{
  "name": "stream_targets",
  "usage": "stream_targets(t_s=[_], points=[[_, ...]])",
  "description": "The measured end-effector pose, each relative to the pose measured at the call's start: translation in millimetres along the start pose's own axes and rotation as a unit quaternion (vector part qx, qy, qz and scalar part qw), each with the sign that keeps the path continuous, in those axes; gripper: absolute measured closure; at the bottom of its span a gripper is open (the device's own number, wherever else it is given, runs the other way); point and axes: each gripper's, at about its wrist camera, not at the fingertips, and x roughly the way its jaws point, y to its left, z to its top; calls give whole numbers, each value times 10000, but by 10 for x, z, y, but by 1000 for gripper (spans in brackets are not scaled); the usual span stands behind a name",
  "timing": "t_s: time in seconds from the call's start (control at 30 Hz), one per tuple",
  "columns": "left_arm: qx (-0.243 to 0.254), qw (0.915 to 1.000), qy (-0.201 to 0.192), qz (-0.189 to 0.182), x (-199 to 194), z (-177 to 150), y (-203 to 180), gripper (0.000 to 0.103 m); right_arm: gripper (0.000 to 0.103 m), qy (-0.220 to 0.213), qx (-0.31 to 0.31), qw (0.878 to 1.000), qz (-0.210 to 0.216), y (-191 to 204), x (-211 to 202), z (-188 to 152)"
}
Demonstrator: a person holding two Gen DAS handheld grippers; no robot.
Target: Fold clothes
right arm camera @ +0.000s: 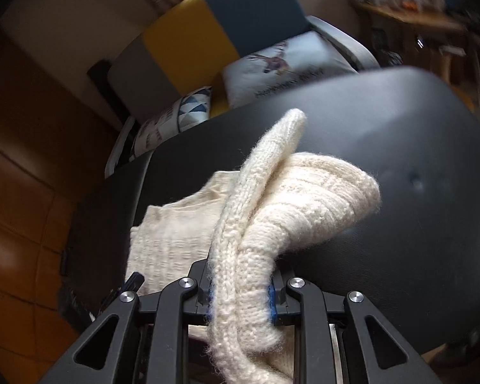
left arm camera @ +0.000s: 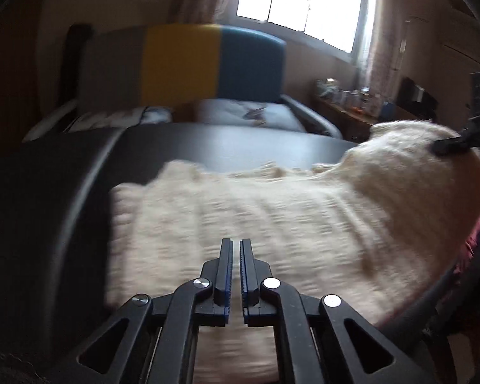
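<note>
Cream sweater (left arm camera: 256,220) spread across centre of dark surface (left arm camera: 208,144). Right tool (right arm camera: 240,297) clamped on thick knit edge, lifted at frame right, likely to carry it over for a fold. Left tool (left arm camera: 236,256) nearly closed, empty, low over near hem.

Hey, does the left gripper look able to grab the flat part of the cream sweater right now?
Probably yes. The left gripper hangs right over the flat sweater on the black table, nothing between them, but its jaws are nearly shut and must open first.
</note>
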Motion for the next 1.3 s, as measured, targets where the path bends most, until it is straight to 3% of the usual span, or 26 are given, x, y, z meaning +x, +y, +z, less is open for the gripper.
stream_targets(t_s=[0.1,0.27,0.5,0.57,0.87,0.97,1.0,1.07,1.2,1.3], points=[[-219,9993,248,-146,131,-126,243,98,80,36,-315,9995,-25,381,53,52],[-665,9959,40,-613,162,-228,418,98,81,174,-825,9964,-19,1088,335,56],[-785,9933,-129,-840,146,-324,451,98,82,454,-1952,9779,-602,2011,1170,-257],[-857,9919,-148,-924,146,-347,479,98,83,629,-2075,9744,-591,2158,1394,-363],[-1245,9837,-270,-1271,107,-455,577,98,82,859,-2796,9501,-1084,2490,1886,-730],[-1523,9777,-341,-1402,39,-507,646,98,73,952,-2902,9451,-1161,2532,1955,-779],[-1582,9765,-368,-1420,13,-524,661,98,66,1000,-2925,9441,-1147,2557,1983,-778],[-1529,9772,-422,-1411,-19,-556,649,98,53,1067,-2985,9428,-1032,2604,1964,-806],[-1757,9705,-431,-1596,-18,-623,704,99,52,888,-2988,9480,-644,2730,1760,-821],[-1792,9690,-442,-1643,-46,-664,719,99,52,377,-2852,9576,-141,2685,1384,-769]])
